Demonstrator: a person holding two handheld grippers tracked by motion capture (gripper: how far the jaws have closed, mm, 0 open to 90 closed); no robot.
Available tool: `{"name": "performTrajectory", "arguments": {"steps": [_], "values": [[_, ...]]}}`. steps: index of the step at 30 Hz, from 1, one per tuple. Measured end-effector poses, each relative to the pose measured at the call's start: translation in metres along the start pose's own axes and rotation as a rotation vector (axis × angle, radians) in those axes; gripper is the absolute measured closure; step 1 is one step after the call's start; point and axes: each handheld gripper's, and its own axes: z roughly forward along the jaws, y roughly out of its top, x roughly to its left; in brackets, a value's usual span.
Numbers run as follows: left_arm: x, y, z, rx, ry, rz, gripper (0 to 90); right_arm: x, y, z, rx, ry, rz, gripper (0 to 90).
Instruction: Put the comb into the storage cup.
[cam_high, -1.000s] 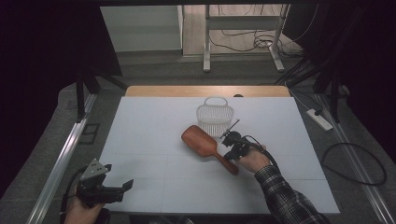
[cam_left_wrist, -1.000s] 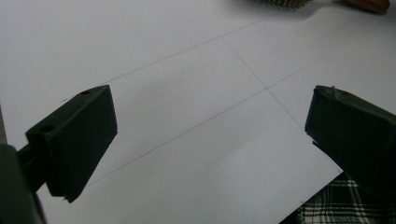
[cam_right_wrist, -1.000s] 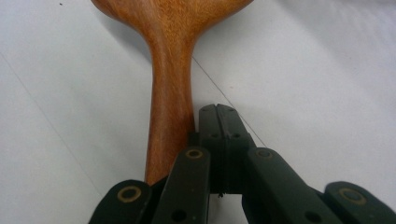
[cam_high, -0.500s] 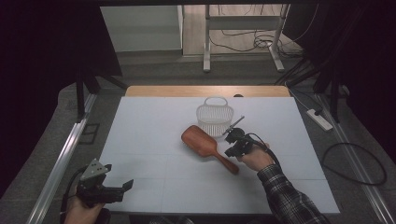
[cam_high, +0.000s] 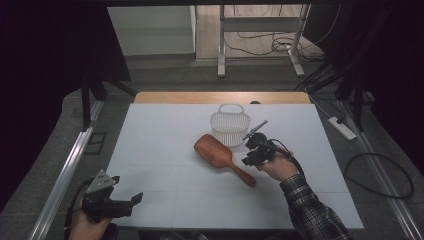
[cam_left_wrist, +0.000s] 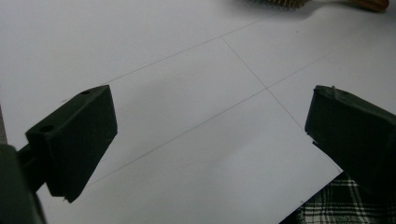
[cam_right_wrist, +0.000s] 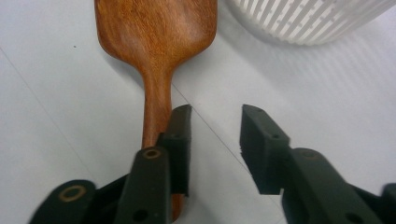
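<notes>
Two grippers work over a white bench (cam_high: 150, 150). A wooden paddle hairbrush (cam_high: 220, 155) lies flat near the middle of the bench, its broad head toward the far edge and its handle running toward the near right corner. Just beyond the head, close to the far edge, stands a white slotted plastic basket (cam_high: 230, 127) with a loop handle; the brush head sits just beside its wall, though whether the two touch is hard to tell from above.

The right gripper (cam_high: 256, 152) hovers just above the brush handle, beside the basket. In the right gripper view (cam_right_wrist: 212, 144) its fingers have just been opening and now stand apart with bare bench between them; the handle (cam_right_wrist: 156, 107) runs past the outer side of the left finger (cam_right_wrist: 180, 140) and is not held. A plaid sleeve (cam_high: 310, 210) reaches in from the near edge behind this gripper.

The left gripper (cam_high: 122, 204) rests in a hand at the near left corner of the bench, well apart from the brush. In the left gripper view its fingers (cam_left_wrist: 77, 140) are spread wide over bare bench, holding nothing.
</notes>
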Motion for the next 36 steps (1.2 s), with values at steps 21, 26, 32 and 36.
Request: {"name": "performTrajectory", "arguments": {"steps": [21,26,32,36], "values": [[0.000,0.000,0.000,0.000,-0.001,0.000,3.1,0.003,0.004,-0.009,-0.055,0.033,0.038,3.6],[0.000,0.000,0.000,0.001,0.000,0.001,3.1,0.006,0.005,-0.007,-0.080,0.025,0.023,0.0],[0.000,0.000,0.000,0.003,-0.003,0.004,3.1,0.012,0.009,-0.001,-0.083,0.040,0.000,0.0],[0.000,0.000,0.000,-0.001,-0.004,0.003,3.1,0.016,0.013,0.006,-0.071,0.042,-0.006,0.0]]}}
